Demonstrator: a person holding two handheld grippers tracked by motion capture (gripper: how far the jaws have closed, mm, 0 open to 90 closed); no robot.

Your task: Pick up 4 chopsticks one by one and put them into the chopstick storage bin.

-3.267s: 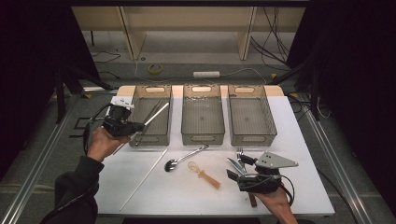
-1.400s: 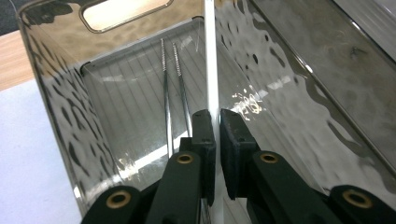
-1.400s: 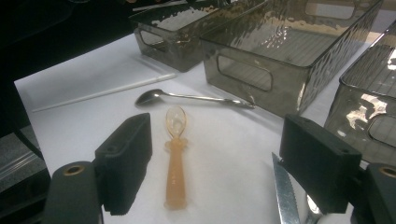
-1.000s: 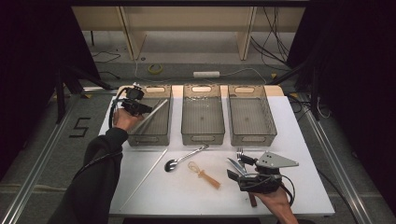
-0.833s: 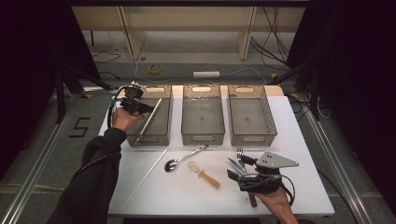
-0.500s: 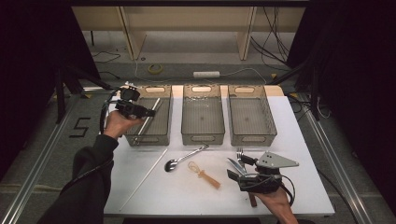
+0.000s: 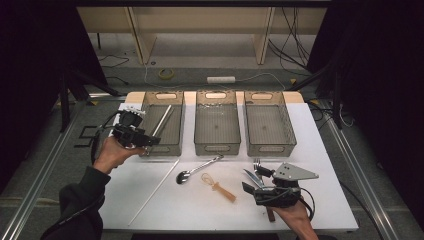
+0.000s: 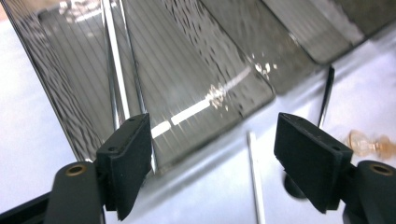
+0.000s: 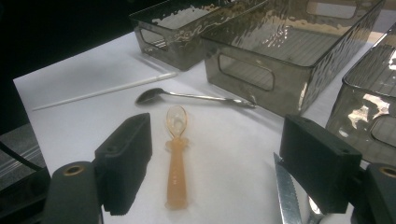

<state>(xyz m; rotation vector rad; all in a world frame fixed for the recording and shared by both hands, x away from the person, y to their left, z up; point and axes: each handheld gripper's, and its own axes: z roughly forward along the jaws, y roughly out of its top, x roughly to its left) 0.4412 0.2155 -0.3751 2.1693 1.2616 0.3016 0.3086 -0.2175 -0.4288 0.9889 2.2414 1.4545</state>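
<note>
**The room around my work**

I stand at a white rectangular tabletop (image 7: 165,210) on a grey concrete floor (image 7: 45,165). Black curtains (image 7: 35,55) hang dark on both sides. Ahead of me, pale wooden shelving legs (image 7: 137,35) rise over black cables (image 7: 290,35), a white power strip (image 7: 221,79) and a roll of yellow tape (image 7: 166,73). Metal rails (image 7: 35,190) flank me.

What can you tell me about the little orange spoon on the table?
The orange spoon is small and looks like see-through plastic. It has a clear rounded bowl and a thicker ribbed handle. It lies flat on the white table, in front of the middle bin, close to the metal spoon but apart from it. The right gripper is open just beside it, not touching.
</note>
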